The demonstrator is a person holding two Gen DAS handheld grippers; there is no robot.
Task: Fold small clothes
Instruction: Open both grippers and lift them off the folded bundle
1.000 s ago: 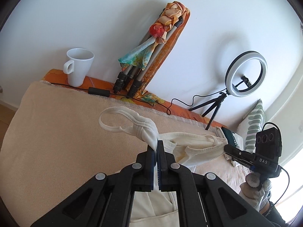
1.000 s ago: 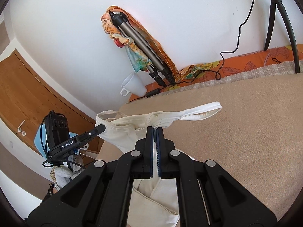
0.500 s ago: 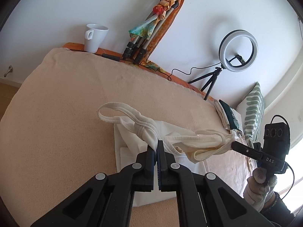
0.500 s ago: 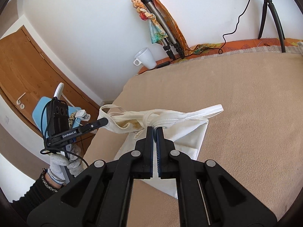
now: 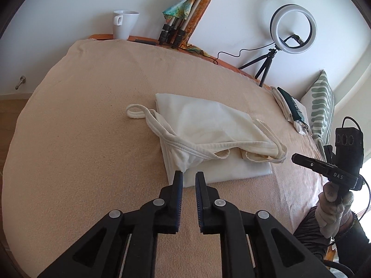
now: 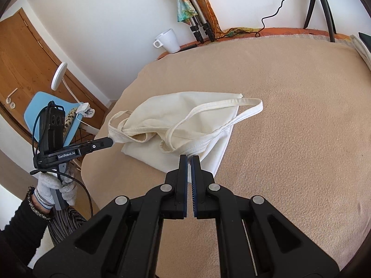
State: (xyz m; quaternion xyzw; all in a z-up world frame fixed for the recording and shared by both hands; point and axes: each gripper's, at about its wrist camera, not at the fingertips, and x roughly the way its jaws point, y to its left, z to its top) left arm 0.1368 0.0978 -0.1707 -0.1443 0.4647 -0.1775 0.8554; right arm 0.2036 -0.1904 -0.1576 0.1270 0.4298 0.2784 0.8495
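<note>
Left claw (image 5: 188,178) is opening, nothing between its jaws; right claw (image 6: 189,161) (jaws nearly together) pinches the cream top (image 6: 185,115) lying folded on the bed (image 6: 289,115).

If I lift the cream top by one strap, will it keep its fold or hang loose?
Probably loose: the top lies limp with soft creases, and its strap curls slackly on the blanket, so the fold would likely fall open. It looks thin, so likely light. Pushed, it may bunch rather than slide, since the blanket seems fuzzy.
</note>
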